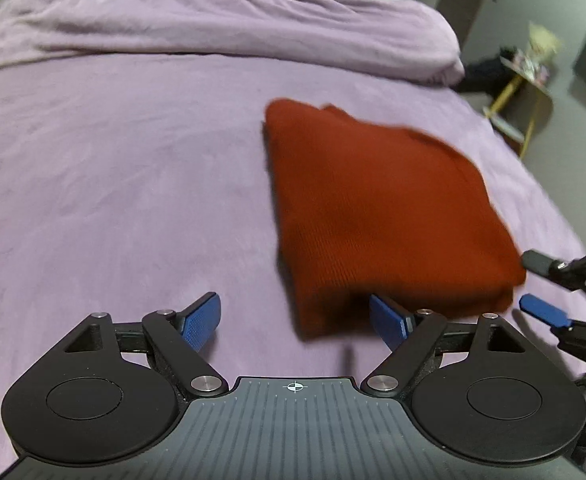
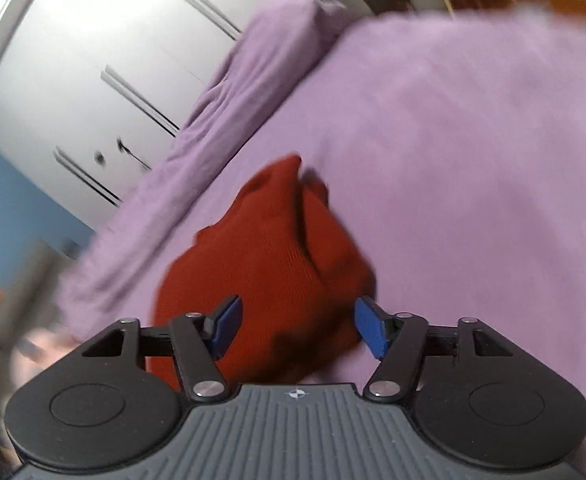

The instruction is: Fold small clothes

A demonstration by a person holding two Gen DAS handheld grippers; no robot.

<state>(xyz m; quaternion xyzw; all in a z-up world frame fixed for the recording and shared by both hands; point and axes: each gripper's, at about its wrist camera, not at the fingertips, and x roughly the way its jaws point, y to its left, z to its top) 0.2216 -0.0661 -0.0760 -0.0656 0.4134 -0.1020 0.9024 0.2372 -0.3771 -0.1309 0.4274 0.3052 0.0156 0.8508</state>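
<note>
Lying: red knit garment [image 1: 377, 208] folded into a compact block on purple bedspread [image 1: 113, 160], at 1 o'clock in left wrist view.
L gripper [image 1: 295, 320]: jaws wide, nothing held.
R gripper [image 2: 297, 328]: part open, straddles the near edge, pads clear of it.
Handling: prob. soft, light, layers slip.
Hold: pinch all layers at near corners.

Folded garment [image 1: 381, 208] on the bed [image 1: 113, 184]

Lies right of centre — rolled blanket [image 1: 221, 28] behind it, side table [image 1: 529, 80] beyond the bed's right edge, wardrobe [image 2: 105, 60] behind.

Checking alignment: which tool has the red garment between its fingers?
The right tool: the red garment lies between its open fingers. The left tool frames mostly bare purple bedcover.
</note>
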